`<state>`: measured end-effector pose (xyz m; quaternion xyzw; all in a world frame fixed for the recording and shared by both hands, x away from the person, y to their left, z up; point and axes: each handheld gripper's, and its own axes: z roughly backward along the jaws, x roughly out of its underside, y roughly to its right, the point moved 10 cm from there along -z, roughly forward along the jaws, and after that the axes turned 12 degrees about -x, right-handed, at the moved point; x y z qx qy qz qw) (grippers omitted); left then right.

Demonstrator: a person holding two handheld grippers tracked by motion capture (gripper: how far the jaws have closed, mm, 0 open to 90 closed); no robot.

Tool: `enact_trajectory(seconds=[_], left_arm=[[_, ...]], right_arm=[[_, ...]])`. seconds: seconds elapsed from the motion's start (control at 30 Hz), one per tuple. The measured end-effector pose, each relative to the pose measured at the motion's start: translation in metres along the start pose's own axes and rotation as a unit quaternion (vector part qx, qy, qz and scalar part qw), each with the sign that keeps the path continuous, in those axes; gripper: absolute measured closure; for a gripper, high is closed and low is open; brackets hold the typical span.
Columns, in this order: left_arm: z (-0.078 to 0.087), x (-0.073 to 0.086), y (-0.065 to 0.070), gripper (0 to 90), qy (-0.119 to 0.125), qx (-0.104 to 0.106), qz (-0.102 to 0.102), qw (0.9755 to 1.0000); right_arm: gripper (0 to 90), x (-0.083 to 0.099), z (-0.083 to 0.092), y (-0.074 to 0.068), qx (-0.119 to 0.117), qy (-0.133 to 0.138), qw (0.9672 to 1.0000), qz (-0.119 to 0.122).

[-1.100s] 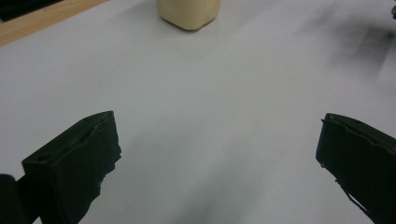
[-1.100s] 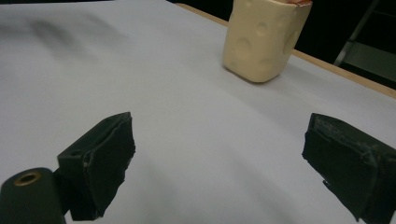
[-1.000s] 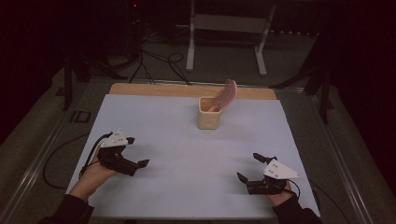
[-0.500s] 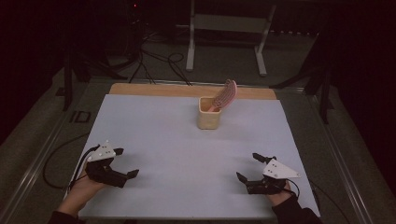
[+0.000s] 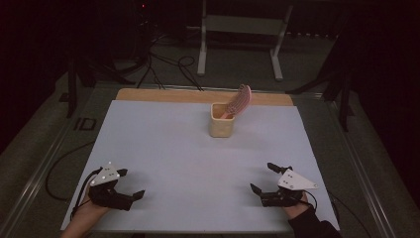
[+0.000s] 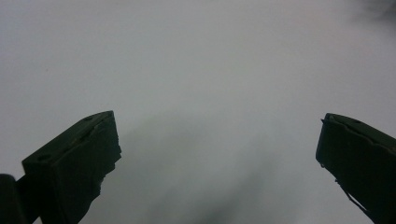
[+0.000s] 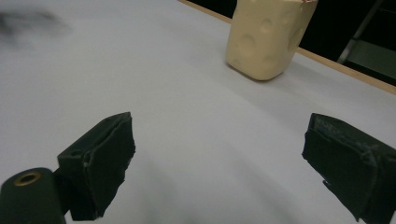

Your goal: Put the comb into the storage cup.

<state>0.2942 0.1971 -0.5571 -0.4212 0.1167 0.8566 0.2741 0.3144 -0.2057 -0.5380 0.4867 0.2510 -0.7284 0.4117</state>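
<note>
A cream cup (image 5: 221, 120) with dimpled sides stands at the far middle of the white table sheet (image 5: 188, 148), and a pink hairbrush (image 5: 239, 99) leans out of it to the right. The cup (image 7: 268, 35) shows again ahead in the right gripper view. My left gripper (image 5: 130, 184) rests open near the front left corner, its jaws wide apart over bare sheet (image 6: 210, 93). My right gripper (image 5: 264, 178) rests open near the front right, with nothing between its jaws.
A wooden strip (image 5: 198, 95) runs along the table's far edge. Beyond it stand a metal stand (image 5: 240, 29) and cables (image 5: 163, 62) on the dark floor. Metal rails (image 5: 44, 163) border the table at both sides.
My left gripper has drawn back toward the front left corner and lowered onto the sheet. The right gripper, the cup and the brush have stayed put.
</note>
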Motion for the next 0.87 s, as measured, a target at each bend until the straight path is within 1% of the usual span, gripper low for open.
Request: enact_trajectory(seconds=[0.07,0.17,0.2,0.23,0.3,0.33,0.37,0.4,0.43,0.53,0.6,0.7,0.87], left_arm=[[0.001,0.003,0.001,0.0,0.002,-0.001,0.006,1.0],[0.001,0.01,0.003,0.0,-0.002,-0.015,0.001,0.9999],[0.001,0.012,0.004,0.0,-0.003,-0.016,0.001,0.9999],[0.001,0.015,0.006,0.0,-0.002,-0.016,0.006,0.9999],[0.001,0.017,0.006,0.0,-0.001,-0.018,0.009,0.9998],[0.001,0.019,0.006,0.0,-0.001,-0.024,0.007,0.9997],[0.0,0.02,0.004,0.0,-0.002,-0.034,0.004,0.9994],[0.001,0.021,0.004,0.0,-0.001,-0.036,0.005,0.9994],[0.001,0.021,0.003,0.0,-0.001,-0.032,0.009,0.9994],[0.0,0.02,-0.002,0.0,0.003,-0.043,0.017,0.9989],[-0.002,0.022,-0.004,0.0,-0.001,-0.05,0.02,0.9985],[-0.003,0.025,-0.005,0.0,-0.006,-0.051,0.017,0.9985],[-0.002,0.022,-0.003,0.0,0.002,-0.053,0.016,0.9984]], right_arm=[[8.6,0.0,0.0,0.0,0.0,0.0,1.0,0.001],[8.6,0.001,0.0,0.0,-0.001,-0.002,1.0,0.002],[8.6,0.0,0.0,0.0,-0.001,-0.001,1.0,0.002],[8.6,0.001,-0.001,0.0,-0.001,-0.002,1.0,0.001],[8.6,0.001,0.0,-0.001,-0.002,-0.003,1.0,0.003],[8.5,0.0,0.0,-0.001,-0.002,-0.001,1.0,0.003],[8.5,0.0,0.0,-0.001,-0.002,-0.001,1.0,0.003],[8.5,0.0,0.0,0.0,-0.001,0.0,1.0,0.002],[8.6,0.0,0.0,0.0,-0.001,0.0,1.0,0.002],[8.6,0.001,-0.001,-0.001,-0.003,-0.004,1.0,0.004],[8.6,0.001,-0.001,-0.001,-0.004,-0.002,1.0,0.005],[8.5,0.001,0.0,-0.001,-0.003,-0.002,1.0,0.005],[8.6,0.001,-0.001,-0.001,-0.003,-0.002,1.0,0.004]])
